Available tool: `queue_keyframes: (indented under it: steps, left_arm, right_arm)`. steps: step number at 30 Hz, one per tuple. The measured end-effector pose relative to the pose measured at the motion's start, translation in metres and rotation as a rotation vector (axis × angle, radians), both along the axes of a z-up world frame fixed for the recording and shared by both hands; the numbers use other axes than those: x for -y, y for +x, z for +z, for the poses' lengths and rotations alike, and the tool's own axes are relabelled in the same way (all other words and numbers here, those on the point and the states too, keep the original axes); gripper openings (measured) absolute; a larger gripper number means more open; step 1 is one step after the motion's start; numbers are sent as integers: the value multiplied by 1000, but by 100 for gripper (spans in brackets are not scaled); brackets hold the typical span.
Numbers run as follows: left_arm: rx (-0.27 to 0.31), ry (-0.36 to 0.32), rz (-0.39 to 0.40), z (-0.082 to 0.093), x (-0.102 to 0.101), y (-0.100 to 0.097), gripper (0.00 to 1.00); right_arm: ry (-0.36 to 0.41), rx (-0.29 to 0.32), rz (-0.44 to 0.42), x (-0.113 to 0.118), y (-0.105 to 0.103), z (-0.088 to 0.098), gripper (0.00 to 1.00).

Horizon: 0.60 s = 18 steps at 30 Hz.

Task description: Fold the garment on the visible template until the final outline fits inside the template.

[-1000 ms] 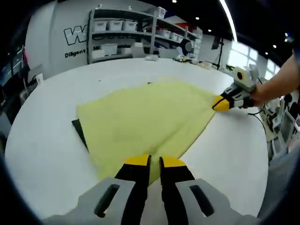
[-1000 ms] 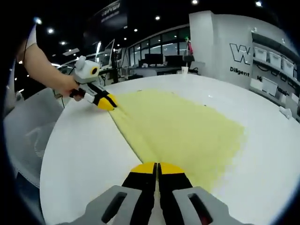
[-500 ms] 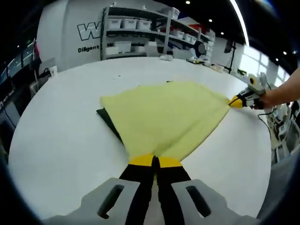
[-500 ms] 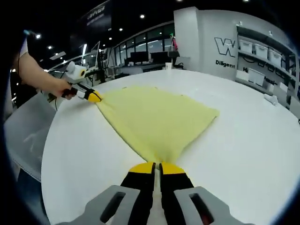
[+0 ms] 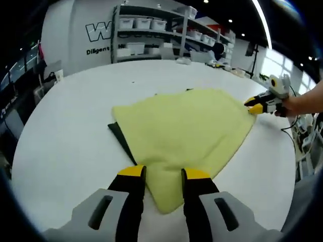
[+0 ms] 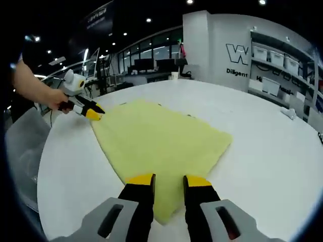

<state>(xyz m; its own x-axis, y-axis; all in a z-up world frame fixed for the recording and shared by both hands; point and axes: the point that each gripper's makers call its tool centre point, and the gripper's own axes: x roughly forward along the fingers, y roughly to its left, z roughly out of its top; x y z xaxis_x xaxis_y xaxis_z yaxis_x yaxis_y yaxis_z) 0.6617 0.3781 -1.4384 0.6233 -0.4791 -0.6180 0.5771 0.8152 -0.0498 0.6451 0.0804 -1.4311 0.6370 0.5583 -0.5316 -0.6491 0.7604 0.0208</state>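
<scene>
Since the earlier frame, both grippers have released the yellow garment [image 5: 181, 133]. The left gripper [image 5: 164, 174] and right gripper [image 6: 168, 179] have their jaws parted, a garment corner lying between each pair. The garment lies flat on the white worktop [image 5: 65, 136], covering most of the dark template [image 5: 121, 141]. Storage bins [image 5: 139, 22] sit on background shelves [image 5: 151, 35]; their contents cannot be seen.

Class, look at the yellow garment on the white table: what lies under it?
A dark template peeks out from under the garment along one edge in the left gripper view. The rest of the template is covered, so its full outline cannot be seen.
</scene>
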Motion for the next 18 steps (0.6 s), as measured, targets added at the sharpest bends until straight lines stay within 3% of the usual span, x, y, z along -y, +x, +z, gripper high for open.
queue_keyframes:
  steps: [3, 5, 10, 12, 15, 17, 18]
  left_arm:
    - [-6, 0, 7, 0, -2, -2, 29]
    - [-5, -3, 13, 0, -3, -2, 29]
    - [-13, 7, 45, 2, -11, -7, 31]
    - [23, 27, 19, 7, -8, -6, 29]
    - [21, 3, 35, 8, -5, 0, 35]
    - [-35, -3, 58, -4, -5, 0, 42]
    - [-17, -27, 63, -1, -5, 2, 42]
  right_arm:
    - [-20, -18, -5, 2, -5, -12, 22]
    - [5, -6, -21, 4, -5, -9, 22]
    - [-16, -8, -25, 14, -8, -9, 22]
    - [-30, -22, -29, 15, -8, -9, 26]
    - [-37, -9, -30, 16, -8, -7, 30]
    - [-36, 3, -34, 14, -7, -5, 30]
    - [-35, 8, -28, 10, -7, -4, 30]
